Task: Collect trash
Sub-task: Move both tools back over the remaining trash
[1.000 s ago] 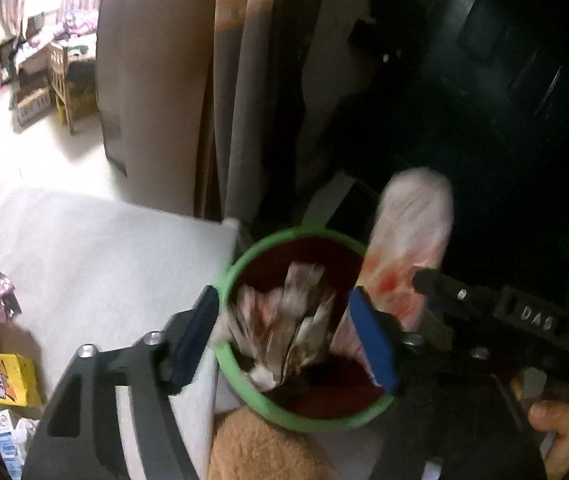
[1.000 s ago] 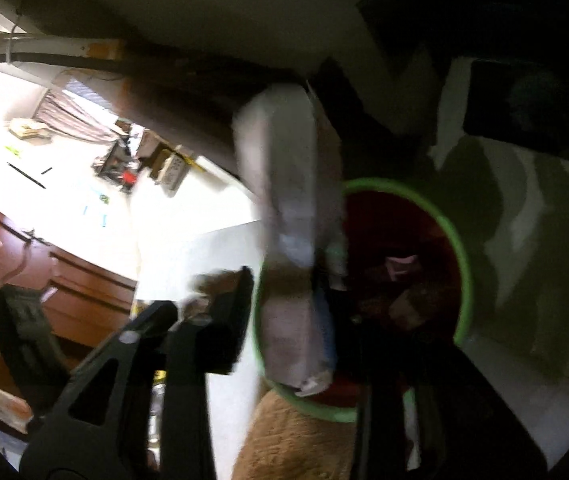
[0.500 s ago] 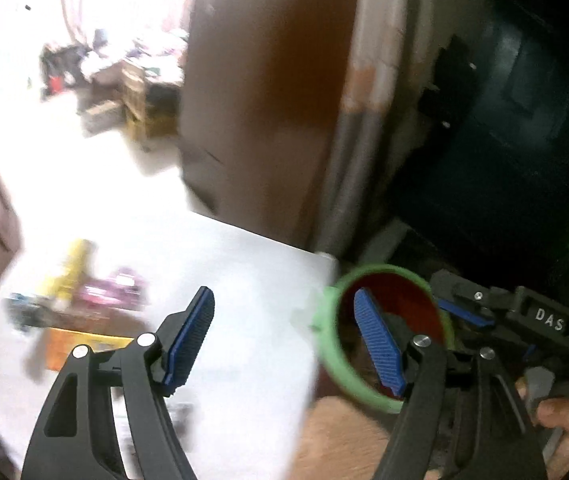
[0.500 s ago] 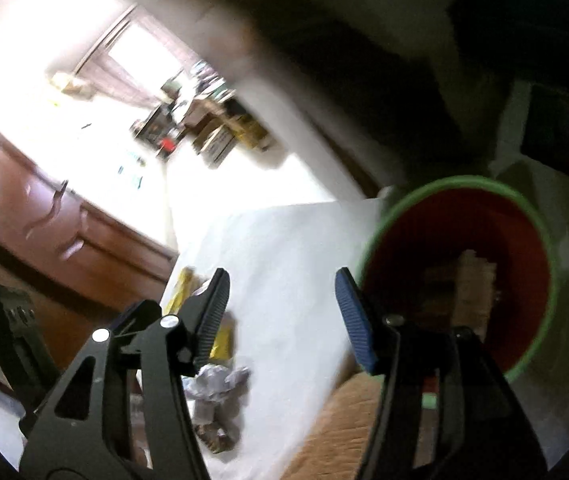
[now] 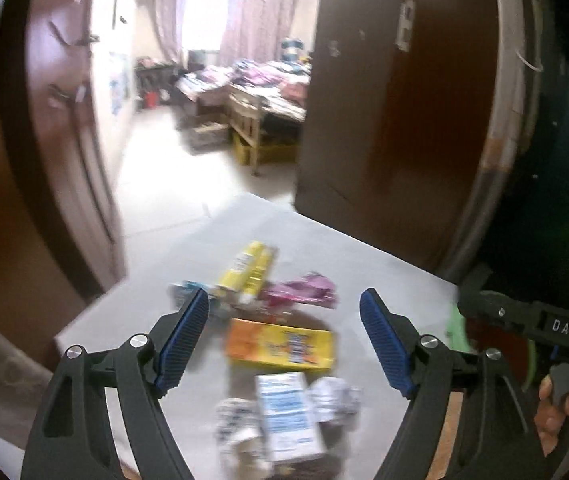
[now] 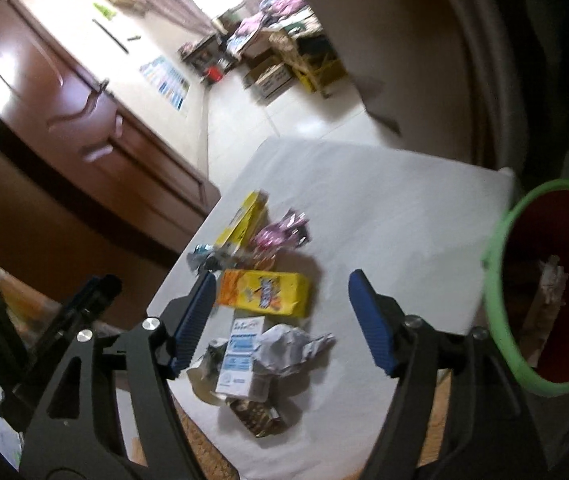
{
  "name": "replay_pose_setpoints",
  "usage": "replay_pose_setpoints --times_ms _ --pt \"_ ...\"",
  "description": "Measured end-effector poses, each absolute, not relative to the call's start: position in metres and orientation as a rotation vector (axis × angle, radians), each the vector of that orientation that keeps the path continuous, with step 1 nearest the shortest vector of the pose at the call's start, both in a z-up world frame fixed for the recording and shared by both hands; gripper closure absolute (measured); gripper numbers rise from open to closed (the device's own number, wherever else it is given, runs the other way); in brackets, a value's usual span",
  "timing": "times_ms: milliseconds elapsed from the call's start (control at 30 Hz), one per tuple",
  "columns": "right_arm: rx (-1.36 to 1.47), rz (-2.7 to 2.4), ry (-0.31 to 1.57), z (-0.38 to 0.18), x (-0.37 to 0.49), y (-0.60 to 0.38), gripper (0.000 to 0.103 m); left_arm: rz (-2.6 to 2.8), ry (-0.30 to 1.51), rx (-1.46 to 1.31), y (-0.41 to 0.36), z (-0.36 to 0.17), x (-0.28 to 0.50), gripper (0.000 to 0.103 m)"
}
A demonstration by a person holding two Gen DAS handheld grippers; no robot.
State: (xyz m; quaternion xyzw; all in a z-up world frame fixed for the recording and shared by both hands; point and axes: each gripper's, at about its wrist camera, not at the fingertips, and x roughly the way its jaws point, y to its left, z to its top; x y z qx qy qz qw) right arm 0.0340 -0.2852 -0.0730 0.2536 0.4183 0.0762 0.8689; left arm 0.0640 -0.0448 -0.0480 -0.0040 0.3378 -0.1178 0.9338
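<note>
1. Two grippers face a heap of litter on a white table sheet (image 6: 384, 208). The left gripper (image 5: 284, 340) and right gripper (image 6: 282, 320) both carry nothing; their blue-padded jaws are spreading wider, with only air between them.
2. Step in hand, judged: reaching for the next pick-up, with some scraps already in the red bin with a green rim (image 6: 496, 280), which stands off the sheet's right edge.
3. Remaining litter sits bunched mid-sheet: an orange-yellow flat carton (image 6: 264, 292), a white-and-blue small box (image 6: 238, 356), a crumpled white paper wad (image 6: 292, 344), a yellow slim box (image 6: 244, 220) and pink foil wrappers (image 6: 280, 232).
4. Orange-yellow carton lies flat, long axis crosswise to the right gripper's view; the white-and-blue box points roughly away from it.
5. Next move likely calls for lowering over one item, jaws straddling its short side.
</note>
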Motion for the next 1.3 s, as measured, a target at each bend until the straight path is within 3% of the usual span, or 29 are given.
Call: replay_pose_setpoints --times_ms 467,933,1000,1067,1100,1133,1300 --pt "0.240 0.161 1.009 -0.105 0.083 -0.215 0.024 -0.162 0.674 -0.090 0.016 -0.042 0.062 0.029" --pt "-0.326 0.326 1.270 -0.204 0.158 -0.104 0.021 -0.123 0.826 -0.173 0.054 -0.086 0.071 0.029" --pt "-0.348 0.329 1.239 -0.204 0.160 -0.102 0.030 -0.132 0.857 -0.186 0.056 -0.096 0.068 0.029" --pt "-0.310 0.356 1.228 -0.194 0.159 -0.104 0.068 -0.138 0.891 -0.192 0.056 -0.107 0.066 0.029" --pt "-0.272 0.372 1.224 -0.188 0.159 -0.107 0.079 -0.142 0.909 -0.197 0.056 -0.113 0.065 0.029" --pt "-0.215 0.388 1.224 -0.180 0.159 -0.111 0.099 -0.150 0.940 -0.213 0.056 -0.121 0.064 0.029" --pt "-0.086 0.374 1.209 -0.166 0.154 -0.127 0.102 -0.220 1.105 -0.295 0.046 -0.162 0.068 0.029"
